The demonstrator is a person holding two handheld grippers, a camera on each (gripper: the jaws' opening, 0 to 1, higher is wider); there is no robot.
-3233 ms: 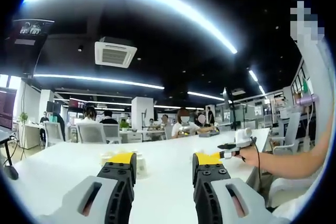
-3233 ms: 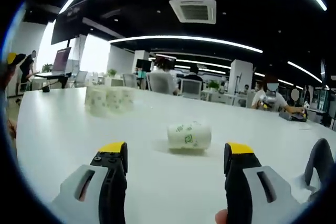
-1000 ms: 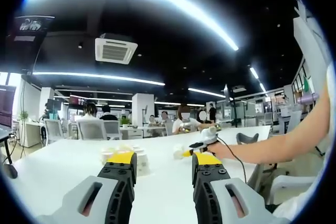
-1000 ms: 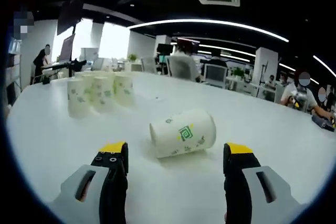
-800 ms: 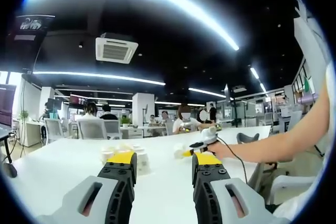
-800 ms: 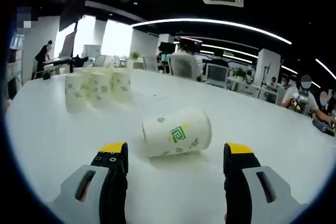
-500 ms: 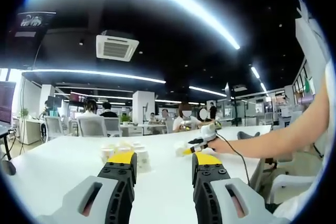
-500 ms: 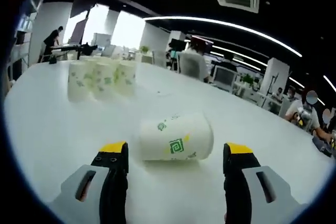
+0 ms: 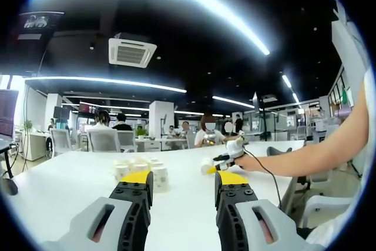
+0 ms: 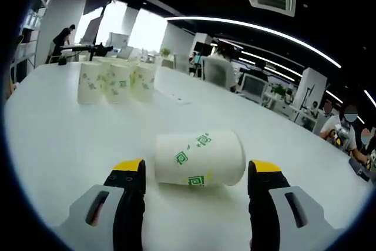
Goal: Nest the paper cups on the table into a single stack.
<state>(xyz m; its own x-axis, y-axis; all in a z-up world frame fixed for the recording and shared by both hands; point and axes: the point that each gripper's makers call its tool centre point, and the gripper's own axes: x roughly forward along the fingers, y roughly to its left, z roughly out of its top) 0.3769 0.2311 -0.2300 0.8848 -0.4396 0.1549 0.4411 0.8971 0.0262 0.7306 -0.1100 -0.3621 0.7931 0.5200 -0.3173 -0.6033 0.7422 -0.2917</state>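
Observation:
A white paper cup (image 10: 200, 158) with green marks lies on its side on the white table (image 10: 64, 139), just beyond and between the open jaws of my right gripper (image 10: 197, 174). Further back on the left stands a cluster of upright cups (image 10: 114, 80). In the left gripper view the same cluster (image 9: 141, 171) stands just past my open left gripper (image 9: 181, 180), which holds nothing. There the right gripper (image 9: 220, 160), held by a person's hand and arm (image 9: 294, 160), reaches over the table beside the lying cup (image 9: 206, 165).
The table's far edge (image 10: 305, 136) borders an office with desks, chairs and seated people (image 9: 205, 135). A chair (image 9: 320, 204) stands by the table's right side in the left gripper view. A dark object (image 9: 7, 185) lies at the table's left edge.
My right gripper has moved closer to the lying cup, which now sits larger and squarely between the jaws. The left gripper has barely shifted.

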